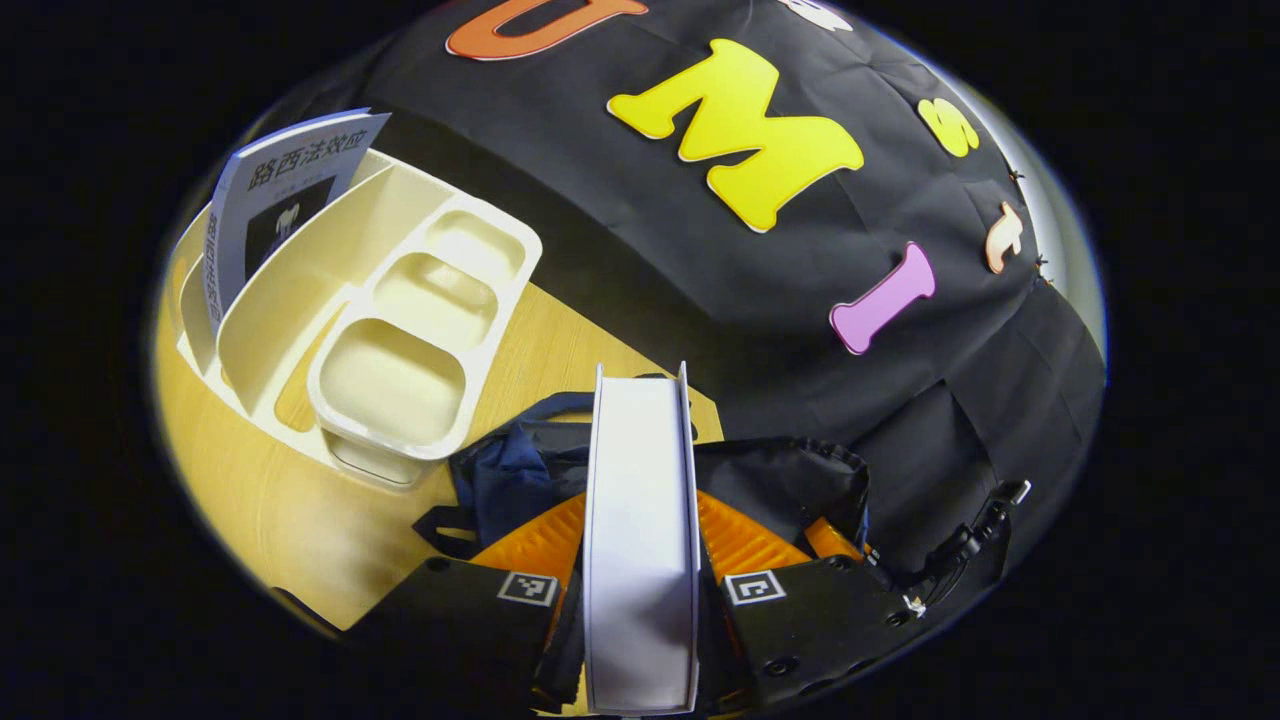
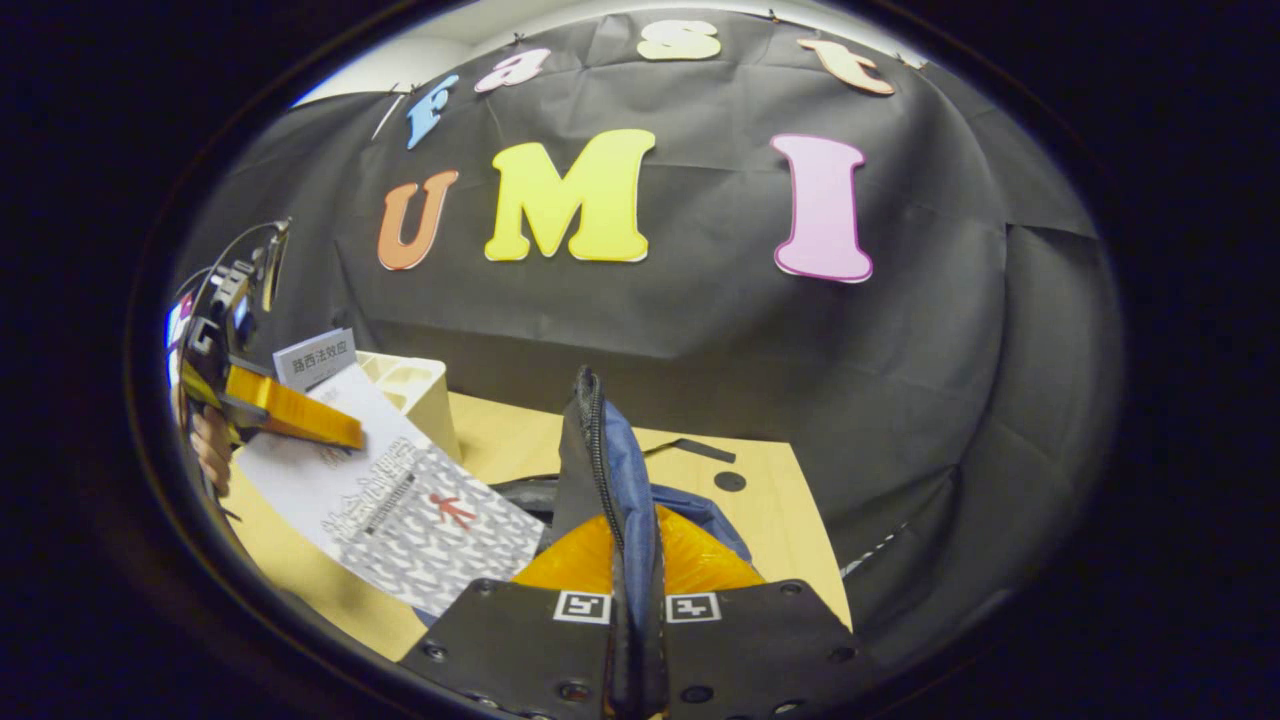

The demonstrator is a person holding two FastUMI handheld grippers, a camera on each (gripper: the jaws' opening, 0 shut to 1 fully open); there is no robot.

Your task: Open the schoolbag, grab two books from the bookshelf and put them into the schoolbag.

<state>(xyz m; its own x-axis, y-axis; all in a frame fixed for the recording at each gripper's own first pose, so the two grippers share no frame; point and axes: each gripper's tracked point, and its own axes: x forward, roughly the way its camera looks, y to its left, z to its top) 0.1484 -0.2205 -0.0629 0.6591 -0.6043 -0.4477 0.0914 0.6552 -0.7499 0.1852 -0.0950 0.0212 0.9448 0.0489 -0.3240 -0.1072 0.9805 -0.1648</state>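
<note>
My left gripper [image 1: 640,560] is shut on a white book [image 1: 640,500], seen edge-on between its fingers, above the dark blue schoolbag [image 1: 520,470]. The cream bookshelf [image 1: 400,310] stands at the left with a second book [image 1: 280,190] upright in its far slot. In the right gripper view, my right gripper [image 2: 632,590] is shut on the schoolbag's zippered edge [image 2: 590,450], holding it up. The left gripper [image 2: 290,415] appears there at the left, carrying the patterned-cover book [image 2: 400,505] tilted down toward the bag's mouth. The bookshelf [image 2: 415,385] and its book [image 2: 315,358] stand behind.
The wooden table [image 1: 290,500] runs to the black cloth wall behind. A person's hand [image 2: 212,450] holds the left gripper at the left edge. A round hole [image 2: 729,481] in the tabletop [image 2: 780,510] lies right of the bag.
</note>
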